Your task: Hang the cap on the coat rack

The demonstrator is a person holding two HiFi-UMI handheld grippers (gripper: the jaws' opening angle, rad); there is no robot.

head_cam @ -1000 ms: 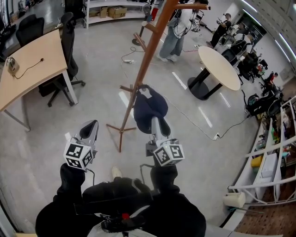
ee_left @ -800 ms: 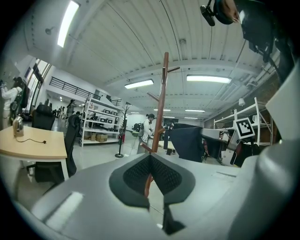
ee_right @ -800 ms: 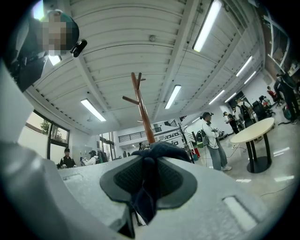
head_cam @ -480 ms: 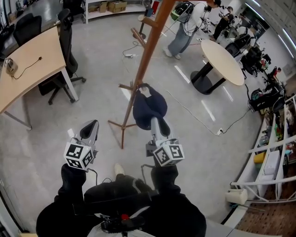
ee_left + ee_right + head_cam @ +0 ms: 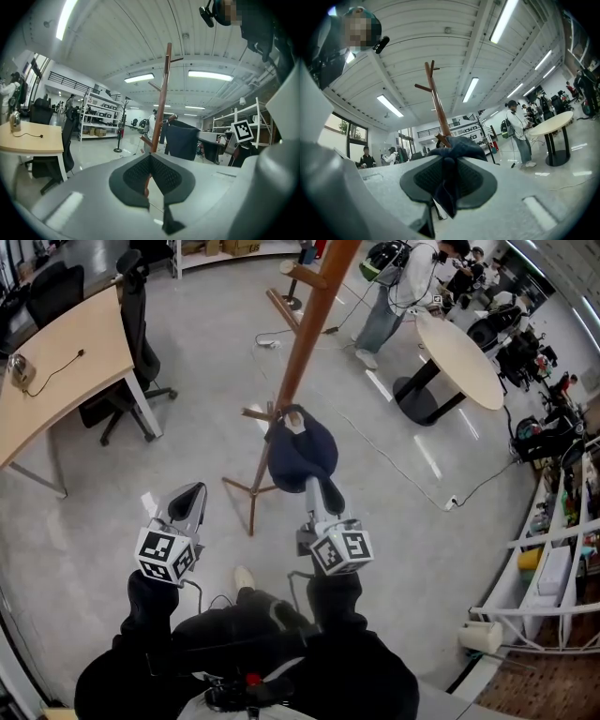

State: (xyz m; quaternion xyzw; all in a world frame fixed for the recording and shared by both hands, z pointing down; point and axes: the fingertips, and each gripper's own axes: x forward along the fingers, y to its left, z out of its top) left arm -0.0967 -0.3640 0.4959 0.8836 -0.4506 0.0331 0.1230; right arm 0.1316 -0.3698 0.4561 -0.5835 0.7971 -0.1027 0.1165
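The navy cap (image 5: 302,454) hangs from my right gripper (image 5: 314,486), which is shut on its fabric. In the right gripper view the cloth (image 5: 457,145) is bunched between the pads. The cap's top rests against a low peg of the wooden coat rack (image 5: 295,348); I cannot tell whether it is hooked on. The rack's pole (image 5: 436,101) rises right behind the cap. My left gripper (image 5: 187,495) is held lower left of the rack, shut and empty. From the left gripper view (image 5: 150,161) I see the pole (image 5: 162,103) and the cap (image 5: 182,139) ahead.
A wooden desk (image 5: 56,371) and office chair (image 5: 131,324) stand at the left. A round table (image 5: 459,352) and a standing person (image 5: 394,287) are at the back right. A cable (image 5: 403,465) crosses the floor. Metal shelving (image 5: 553,559) lines the right edge.
The cap and right gripper have edged slightly closer to the rack's low peg. The person in the background has walked to the right. The left gripper has hardly moved.
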